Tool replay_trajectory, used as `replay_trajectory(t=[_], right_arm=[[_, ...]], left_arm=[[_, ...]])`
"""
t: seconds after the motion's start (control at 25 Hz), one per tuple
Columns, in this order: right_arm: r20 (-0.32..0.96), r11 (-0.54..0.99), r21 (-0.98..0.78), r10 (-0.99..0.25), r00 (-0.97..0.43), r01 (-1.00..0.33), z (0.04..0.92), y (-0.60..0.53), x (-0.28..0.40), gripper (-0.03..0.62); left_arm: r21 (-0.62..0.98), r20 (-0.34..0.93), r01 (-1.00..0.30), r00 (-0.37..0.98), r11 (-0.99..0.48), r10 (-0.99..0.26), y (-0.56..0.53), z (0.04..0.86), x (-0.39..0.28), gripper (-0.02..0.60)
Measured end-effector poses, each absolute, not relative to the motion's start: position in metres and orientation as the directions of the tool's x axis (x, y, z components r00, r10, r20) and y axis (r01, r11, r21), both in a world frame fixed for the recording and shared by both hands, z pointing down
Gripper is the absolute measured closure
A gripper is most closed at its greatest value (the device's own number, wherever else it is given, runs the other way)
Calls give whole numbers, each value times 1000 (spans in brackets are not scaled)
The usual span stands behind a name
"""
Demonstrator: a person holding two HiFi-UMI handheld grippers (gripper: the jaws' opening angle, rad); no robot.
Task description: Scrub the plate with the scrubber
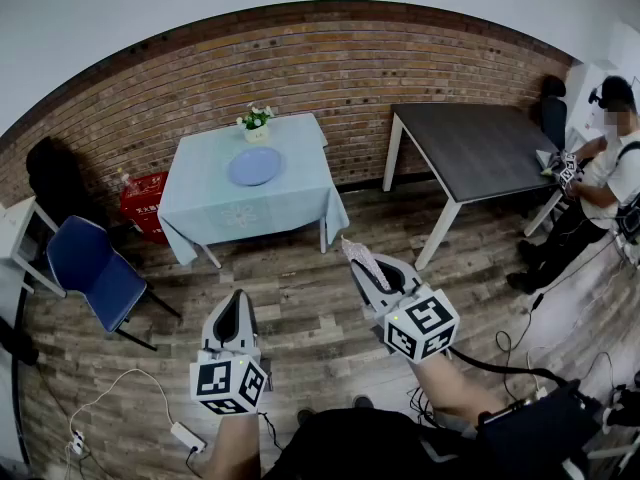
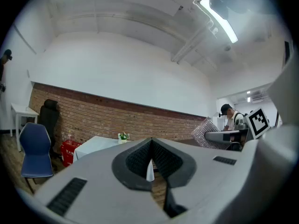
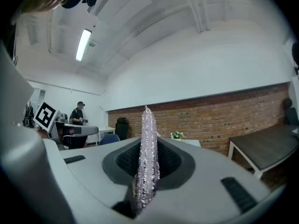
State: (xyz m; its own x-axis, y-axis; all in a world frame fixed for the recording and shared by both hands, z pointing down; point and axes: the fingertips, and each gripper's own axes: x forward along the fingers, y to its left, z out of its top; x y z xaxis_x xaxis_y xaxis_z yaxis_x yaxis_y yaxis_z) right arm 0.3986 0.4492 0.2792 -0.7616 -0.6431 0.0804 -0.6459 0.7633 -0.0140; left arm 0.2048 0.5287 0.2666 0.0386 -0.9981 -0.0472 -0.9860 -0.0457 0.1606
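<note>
We've got the scrubber (image 3: 145,162) clamped in the right gripper (image 1: 372,268). Jaws are closed on it, the sparkly pinkish pad pinched edge-on, its long axis running along the jaws & poking out past the tips. The left gripper (image 1: 238,303) has its jaws pressed together w/ nothing btwn them, just a thin sliver of gap lower down.

The plate (image 1: 254,166), blue, lies flat near the middle of the small table (image 1: 205,218) w/ the light-blue cloth, just in front of a flower pot (image 1: 256,121) at the table's far edge. It's well apart from both grippers, w/ wood floor (image 1: 300,288) btwn us & the table. Nothing touches it, so we judge scrubbing hasn't begun; this is the approach.

Key relation: in the head view the plate sits almost straight ahead of the left gripper, & ahead and to the left of the right gripper, whose jaws angle that way. The left gripper is lined up better, but the scrubber's on the right. So we'd expect the right one to go fwd & leftward, then tip down so the pad's flat face, not its edge, meets the plate. The left prob. needs to open to steady the rim; plate's round, so no preferred axis.

The right gripper view shows the flower pot just right of the scrubber; the plate isn't visible there. The dark table (image 1: 470,148), blue chair (image 1: 95,263) & a person (image 1: 600,183) are off to the sides.
</note>
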Motion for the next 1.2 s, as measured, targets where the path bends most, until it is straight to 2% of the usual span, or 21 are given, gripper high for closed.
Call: replay_trajectory(t=[0.68, 0.84, 1.2], right_arm=[[84, 750, -8, -659, -747, -662, 279, 450, 391, 530], [56, 755, -55, -651, -757, -653, 278, 454, 385, 528], [58, 755, -35, -653, -755, -655, 284, 454, 356, 528]], left_arm=[[169, -41, -984, 52, -58, -998, 529, 270, 195, 571], [173, -51, -983, 53, -61, -997, 532, 270, 188, 571], [196, -50, -977, 71, -80, -996, 534, 283, 164, 571]])
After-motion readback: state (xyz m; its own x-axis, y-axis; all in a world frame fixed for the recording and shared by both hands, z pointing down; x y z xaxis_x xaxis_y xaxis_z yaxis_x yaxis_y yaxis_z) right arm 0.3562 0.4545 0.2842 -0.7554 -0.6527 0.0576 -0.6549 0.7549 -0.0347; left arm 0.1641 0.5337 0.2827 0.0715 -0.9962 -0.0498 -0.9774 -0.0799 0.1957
